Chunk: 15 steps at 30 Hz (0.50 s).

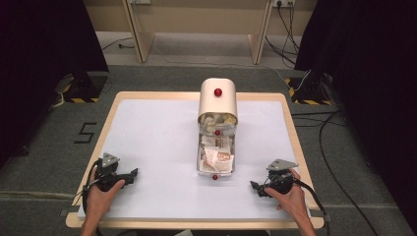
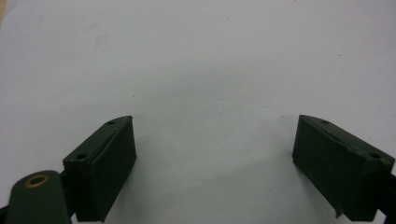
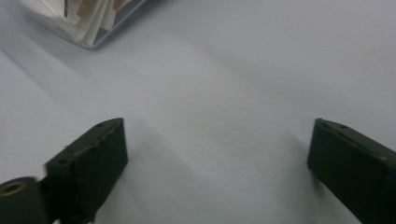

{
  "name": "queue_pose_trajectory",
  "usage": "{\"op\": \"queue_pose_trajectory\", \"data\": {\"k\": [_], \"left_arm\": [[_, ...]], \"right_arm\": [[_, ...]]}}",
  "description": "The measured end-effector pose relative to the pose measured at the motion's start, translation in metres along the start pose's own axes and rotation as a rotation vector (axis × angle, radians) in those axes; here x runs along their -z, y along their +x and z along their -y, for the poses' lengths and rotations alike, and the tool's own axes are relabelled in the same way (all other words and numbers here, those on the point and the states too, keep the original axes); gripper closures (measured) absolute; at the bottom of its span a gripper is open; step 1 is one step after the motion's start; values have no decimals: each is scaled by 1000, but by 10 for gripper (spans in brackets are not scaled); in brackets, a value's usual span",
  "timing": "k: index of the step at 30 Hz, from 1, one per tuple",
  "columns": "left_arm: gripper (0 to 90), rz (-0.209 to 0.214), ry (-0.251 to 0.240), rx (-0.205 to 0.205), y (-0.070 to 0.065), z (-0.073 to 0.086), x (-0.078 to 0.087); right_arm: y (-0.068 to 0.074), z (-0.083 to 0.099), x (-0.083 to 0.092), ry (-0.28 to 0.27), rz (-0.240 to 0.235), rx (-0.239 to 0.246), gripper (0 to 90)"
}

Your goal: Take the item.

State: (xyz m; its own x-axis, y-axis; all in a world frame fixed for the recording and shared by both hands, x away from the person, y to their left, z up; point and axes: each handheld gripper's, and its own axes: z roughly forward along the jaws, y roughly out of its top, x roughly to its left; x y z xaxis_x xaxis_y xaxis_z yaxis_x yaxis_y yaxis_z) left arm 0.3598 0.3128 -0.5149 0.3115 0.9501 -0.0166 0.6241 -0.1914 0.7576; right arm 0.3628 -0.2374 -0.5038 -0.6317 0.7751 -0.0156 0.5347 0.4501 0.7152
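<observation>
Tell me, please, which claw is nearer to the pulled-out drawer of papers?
Right. The right claw rests just right of the drawer; the left claw rests farther off to its left.

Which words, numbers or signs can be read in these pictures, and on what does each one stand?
"5": black mark on the grey floor, left of the table.
Print on the papers in the clear drawer: too small and blurred to read.
Cream box with its red knob: no text visible.

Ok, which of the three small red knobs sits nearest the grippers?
The red knob on the front edge of the pulled-out clear drawer, closest to the person. The second is mid-drawer; the third tops the cream box.
</observation>
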Motion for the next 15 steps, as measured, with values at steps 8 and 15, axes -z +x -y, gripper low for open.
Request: {"op": "queue_pose_trajectory", "data": {"k": [8,15], "left_arm": [[125,0,0,0,0,0,0],[125,0,0,0,0,0,0]], "right_arm": [[-1,-3,6,-69,-5,-27,209],[4,-14,18,-149,12,-8,230]]}}
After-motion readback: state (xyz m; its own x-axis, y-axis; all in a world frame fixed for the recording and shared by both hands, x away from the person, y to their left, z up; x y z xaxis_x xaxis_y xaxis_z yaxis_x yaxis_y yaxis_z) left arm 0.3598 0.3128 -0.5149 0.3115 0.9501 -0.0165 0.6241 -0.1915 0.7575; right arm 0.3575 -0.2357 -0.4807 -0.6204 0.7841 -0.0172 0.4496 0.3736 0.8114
